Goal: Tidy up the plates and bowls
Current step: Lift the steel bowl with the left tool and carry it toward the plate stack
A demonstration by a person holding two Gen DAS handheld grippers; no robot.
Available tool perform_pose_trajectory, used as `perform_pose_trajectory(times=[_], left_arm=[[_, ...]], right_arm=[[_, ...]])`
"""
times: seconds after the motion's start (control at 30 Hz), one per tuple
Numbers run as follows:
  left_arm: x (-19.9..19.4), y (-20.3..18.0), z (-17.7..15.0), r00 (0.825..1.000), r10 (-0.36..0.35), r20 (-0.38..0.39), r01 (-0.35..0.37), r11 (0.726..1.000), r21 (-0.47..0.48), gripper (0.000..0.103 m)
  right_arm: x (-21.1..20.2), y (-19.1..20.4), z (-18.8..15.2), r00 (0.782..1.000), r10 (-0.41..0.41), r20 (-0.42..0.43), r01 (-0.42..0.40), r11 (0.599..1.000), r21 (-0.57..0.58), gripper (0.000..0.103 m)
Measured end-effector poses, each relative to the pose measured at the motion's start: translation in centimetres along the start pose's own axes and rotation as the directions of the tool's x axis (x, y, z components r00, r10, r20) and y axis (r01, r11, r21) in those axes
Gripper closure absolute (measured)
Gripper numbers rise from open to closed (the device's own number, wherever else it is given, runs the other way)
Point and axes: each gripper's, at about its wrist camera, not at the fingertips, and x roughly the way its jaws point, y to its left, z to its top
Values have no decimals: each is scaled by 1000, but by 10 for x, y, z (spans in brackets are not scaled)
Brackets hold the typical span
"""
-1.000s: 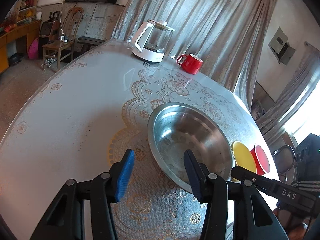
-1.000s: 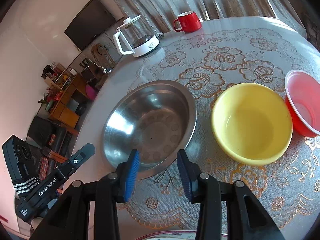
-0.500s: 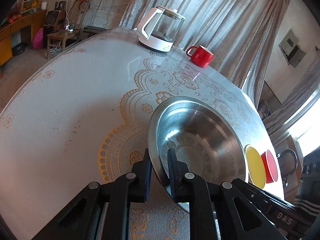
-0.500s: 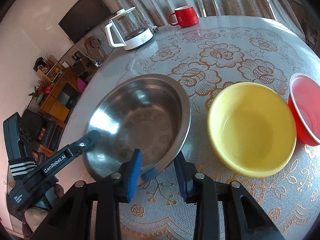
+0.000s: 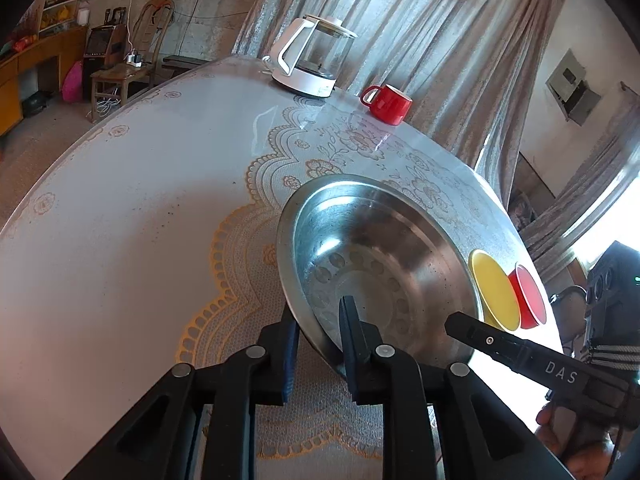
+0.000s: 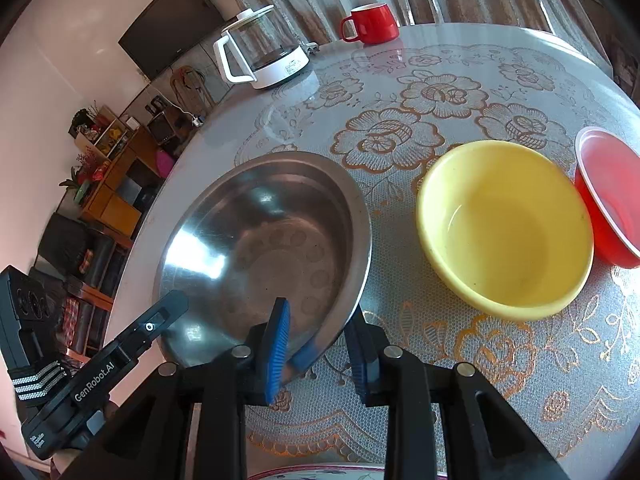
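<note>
Both grippers, left gripper (image 5: 318,332) easing slightly open and right gripper (image 6: 320,334), now clamp their jaws onto the steel basin (image 6: 264,248) rim, formerly wide apart.

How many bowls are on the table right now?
3. The steel bowl is nearest, its near rim between both grippers' jaws; the yellow bowl sits to its right; the red bowl touches it at far right. Others may be out of view.

free: bare table (image 5: 120,240) left of steel bowl (image 5: 372,256) | blocked: yellow bowl (image 6: 504,228), right
</note>
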Motion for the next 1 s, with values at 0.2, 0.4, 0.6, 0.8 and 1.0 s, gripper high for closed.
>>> perform_pose_trajectory(times=[0.2,0.4,0.6,0.8,1.0], left_arm=[[-9,-1,-9,1000,11,-13,-11,1000,13,78],[-7,2,-6,999,32,13,-33,999,31,77],[7,0,3,999,54,0,-54,998,36,70],[19,-9,9,994,108,2,-108,989,100,70],[24,-8,7,992,128,-8,-126,986,113,76]], right_arm=[[-1,-3,-3,1000,11,-7,-11,1000,14,74],[-2,-2,-3,1000,22,11,-22,1000,20,72],[-2,-2,-4,999,42,25,-43,999,31,69],[2,-2,-5,997,70,14,-70,997,20,69],[4,-4,-7,996,92,6,-92,995,33,69]])
